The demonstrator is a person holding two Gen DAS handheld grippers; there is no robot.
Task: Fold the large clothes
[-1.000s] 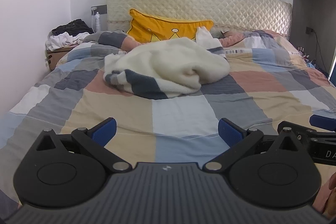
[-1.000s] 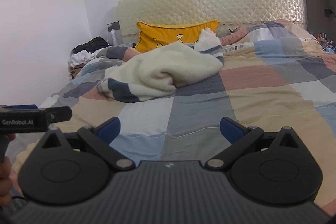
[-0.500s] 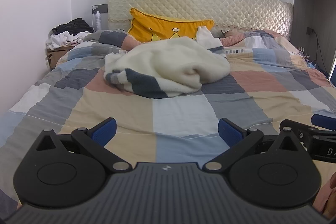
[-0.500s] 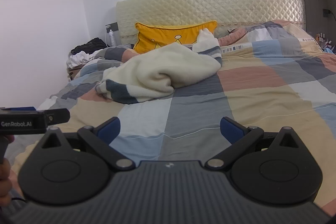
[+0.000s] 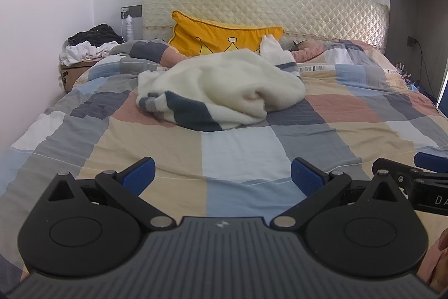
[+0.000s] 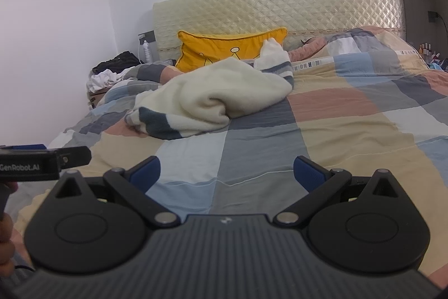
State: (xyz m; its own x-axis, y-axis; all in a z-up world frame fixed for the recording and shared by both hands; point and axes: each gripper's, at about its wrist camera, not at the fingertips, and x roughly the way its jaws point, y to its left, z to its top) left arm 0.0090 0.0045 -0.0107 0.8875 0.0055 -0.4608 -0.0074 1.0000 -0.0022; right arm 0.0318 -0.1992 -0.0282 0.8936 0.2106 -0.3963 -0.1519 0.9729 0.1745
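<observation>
Your checked patchwork bed cover (image 5: 238,156) fills both views a little more than a moment ago, so you're closing in. The crumpled cream fleece garment with navy stripes (image 5: 221,91) lies mid-bed toward the headboard, untouched. Left gripper (image 5: 222,175) and right gripper (image 6: 226,173) stand spread wide, empty.

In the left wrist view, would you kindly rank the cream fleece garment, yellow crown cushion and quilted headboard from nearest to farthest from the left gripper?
1. Cream fleece garment with navy stripes, mid-bed, ahead of the left gripper.
2. Yellow crown cushion, behind the garment.
3. Quilted cream headboard, against the back wall.
</observation>
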